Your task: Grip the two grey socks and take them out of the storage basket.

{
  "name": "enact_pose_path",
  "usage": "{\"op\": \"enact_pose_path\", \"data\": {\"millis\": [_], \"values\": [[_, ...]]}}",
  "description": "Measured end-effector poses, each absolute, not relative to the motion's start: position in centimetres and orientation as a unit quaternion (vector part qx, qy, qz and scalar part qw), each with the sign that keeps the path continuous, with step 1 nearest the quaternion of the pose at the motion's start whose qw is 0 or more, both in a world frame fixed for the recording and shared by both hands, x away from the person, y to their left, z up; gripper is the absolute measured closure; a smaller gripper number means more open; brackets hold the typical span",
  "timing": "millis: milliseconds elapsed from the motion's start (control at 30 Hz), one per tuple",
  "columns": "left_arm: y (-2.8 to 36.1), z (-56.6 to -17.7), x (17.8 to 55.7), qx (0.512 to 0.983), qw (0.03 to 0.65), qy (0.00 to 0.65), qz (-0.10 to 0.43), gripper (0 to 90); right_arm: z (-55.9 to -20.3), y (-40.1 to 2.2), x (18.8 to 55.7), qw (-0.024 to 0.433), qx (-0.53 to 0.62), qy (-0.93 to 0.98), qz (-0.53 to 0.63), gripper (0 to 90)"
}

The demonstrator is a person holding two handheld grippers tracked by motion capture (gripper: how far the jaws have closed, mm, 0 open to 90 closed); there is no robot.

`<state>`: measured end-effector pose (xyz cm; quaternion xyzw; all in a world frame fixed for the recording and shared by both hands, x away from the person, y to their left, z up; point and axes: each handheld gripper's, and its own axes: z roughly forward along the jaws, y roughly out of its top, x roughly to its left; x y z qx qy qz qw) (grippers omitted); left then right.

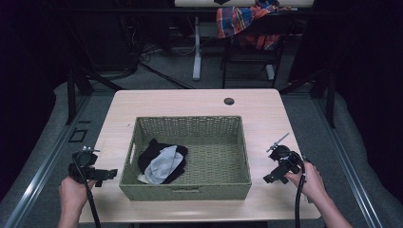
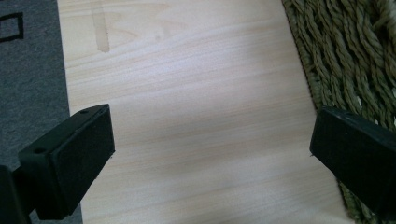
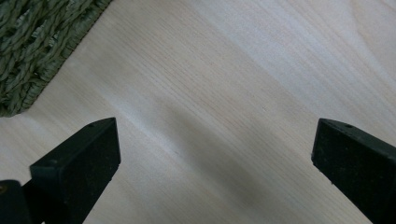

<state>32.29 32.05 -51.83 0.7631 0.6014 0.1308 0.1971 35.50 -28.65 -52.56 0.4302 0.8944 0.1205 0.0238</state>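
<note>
1. A light wooden table (image 1: 190, 102) carries a green woven basket (image 1: 228, 183) at its centre. A round cable hole (image 1: 229, 101) sits in the table top near the far edge.
2. Inside the basket, in the left half of its floor, lies a bundle of cloth: a black garment (image 1: 151, 153) with a grey sock (image 1: 162, 165) lying on top of it. The right half of the basket floor is bare weave.
3. The left gripper (image 1: 108, 174) is held by the left hand (image 1: 73, 192) at the table's near left corner, just beside the basket's left wall and outside it. Its jaws point toward that wall.
4. In the left gripper view, the left gripper (image 2: 212, 154) has its jaws spread wide with nothing between them but bare table (image 2: 187, 93). The basket (image 2: 345, 60) weave runs along the right edge, close to the right-hand jaw.
5. The right gripper (image 1: 271, 178) is held by the right hand (image 1: 311, 183) on the near right part of the table, near the basket's right wall and outside it.
6. In the right gripper view, the right gripper (image 3: 215, 158) also has its jaws spread wide and empty over the table (image 3: 243, 84). A corner of the basket (image 3: 32, 46) appears at the upper left, apart from both jaws.
7. The cloth bundle lies nearer the left gripper than the right; the basket wall stands between it and each gripper.
8. Beyond the table, a plaid cloth (image 1: 237, 19) hangs over a chair (image 1: 247, 52) on the grey floor (image 1: 166, 71).
</note>
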Motion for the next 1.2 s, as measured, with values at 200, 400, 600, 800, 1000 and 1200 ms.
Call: {"op": "enact_pose_path", "data": {"millis": [200, 400, 600, 800, 1000, 1200], "values": [[31.6, -51.8, 32.4, 0.763, 0.188, 0.603, 0.136, 0.0, -52.4, -28.6, 35.5, 0.027, 0.423, 0.898, 0.114, 0.9], [31.9, -51.6, 32.2, 0.758, 0.189, 0.608, 0.138, 0.0, -52.6, -28.2, 35.5, 0.028, 0.428, 0.895, 0.120, 1.7], [32.3, -50.7, 32.0, 0.749, 0.202, 0.612, 0.154, 0.0, -52.5, -28.5, 36.0, 0.010, 0.412, 0.906, 0.095, 1.9], [32.2, -49.9, 31.8, 0.754, 0.198, 0.605, 0.165, 0.0, -53.4, -27.5, 35.8, 0.021, 0.432, 0.892, 0.132, 2.0], [32.6, -48.2, 32.2, 0.746, 0.201, 0.609, 0.179, 0.0, -53.5, -27.4, 36.3, 0.016, 0.430, 0.894, 0.127, 2.6], [32.3, -46.1, 32.4, 0.740, 0.234, 0.603, 0.185, 0.0, -53.4, -27.5, 35.8, 0.020, 0.435, 0.891, 0.125, 2.6]]}}
